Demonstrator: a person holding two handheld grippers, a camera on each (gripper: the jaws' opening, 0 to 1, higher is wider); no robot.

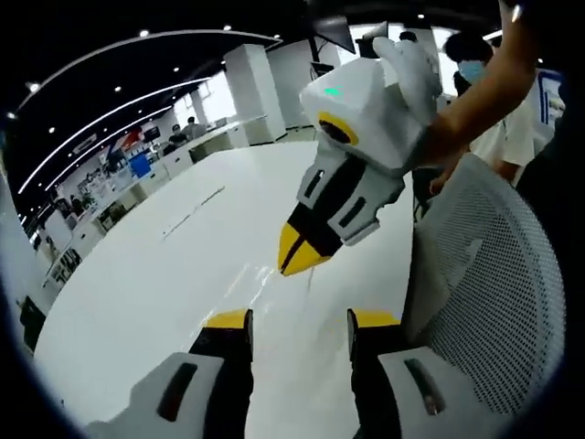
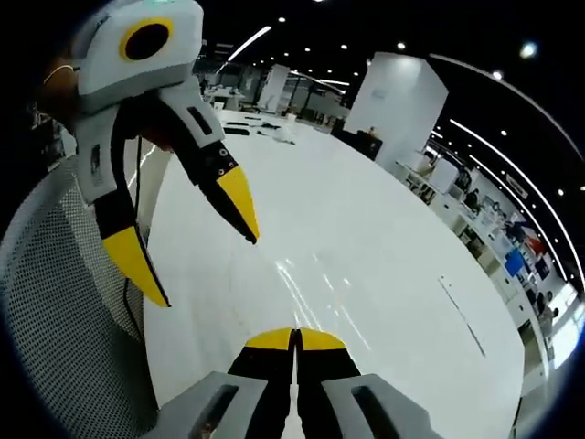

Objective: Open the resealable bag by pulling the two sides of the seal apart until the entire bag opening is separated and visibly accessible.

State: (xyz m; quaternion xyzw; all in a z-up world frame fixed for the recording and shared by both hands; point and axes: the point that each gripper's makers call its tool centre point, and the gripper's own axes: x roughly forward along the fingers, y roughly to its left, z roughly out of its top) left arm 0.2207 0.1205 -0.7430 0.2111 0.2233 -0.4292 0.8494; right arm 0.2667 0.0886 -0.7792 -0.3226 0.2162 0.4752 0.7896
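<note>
Your left gripper (image 1: 298, 320), nearest the lens in the left gripper view, rises with its yellow-tipped jaws parted and nothing between them. Your right gripper (image 2: 294, 340), in the right gripper view, has its jaws pressed together, tips touching; I can make out nothing caught between them, though a thin clear film would be hard to see. Each tool also shows from the other's camera: the right gripper (image 1: 300, 256) hangs closed above the white table (image 1: 164, 302), carried by your gloved hand (image 1: 416, 69), while the left gripper (image 2: 196, 251) hovers splayed over the near table edge. Both point down at bare tabletop, which suggests a ready pose rather than a grasp. Beside you, against the table edge, stands a white mesh chair back (image 1: 498, 302). As for the resealable bag, I cannot find it on the table surface, so neither side of the seal looks gripped and opening appears not yet begun.
</note>
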